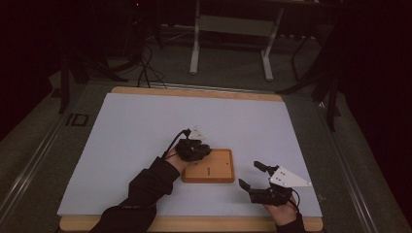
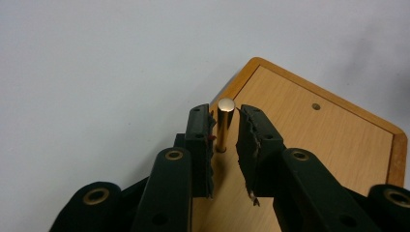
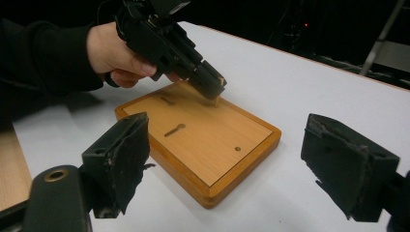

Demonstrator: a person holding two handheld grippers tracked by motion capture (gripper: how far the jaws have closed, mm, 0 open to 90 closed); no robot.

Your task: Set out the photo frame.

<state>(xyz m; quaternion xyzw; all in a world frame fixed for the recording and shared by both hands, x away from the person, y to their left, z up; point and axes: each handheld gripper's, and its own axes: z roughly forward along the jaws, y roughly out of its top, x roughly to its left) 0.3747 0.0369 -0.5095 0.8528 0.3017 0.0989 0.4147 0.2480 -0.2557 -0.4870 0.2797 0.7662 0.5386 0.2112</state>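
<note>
I see a small metal pin (image 2: 225, 123) standing upright in a hole of the wooden board (image 2: 309, 140), close to one corner of that board. The pin is a smooth, polished cylinder with a brassy shine on its shaft and a flat, pale, round top. My left gripper (image 2: 225, 126) has its jaws either side of the pin: the left pad looks to be touching or nearly touching it, while a thin gap shows between the pin and the right pad, so I read this claw as narrowed around the pin and not clenched on it. The pads are black, rough and frayed at their edges.

The board is a flat rectangle of light, fine-grained wood with a darker raised rim and rounded corners. Its face carries a small round hole (image 2: 316, 106) and, in the right gripper view, a keyhole-shaped slot (image 3: 174, 129). It lies on the pale, matte sheet (image 1: 145, 126) covering the table, nearer the sheet's front edge than its far edge.

My right gripper (image 3: 227, 169) is released, jaws spread wide with nothing between them, near the sheet's front right corner, apart from the board.
</note>
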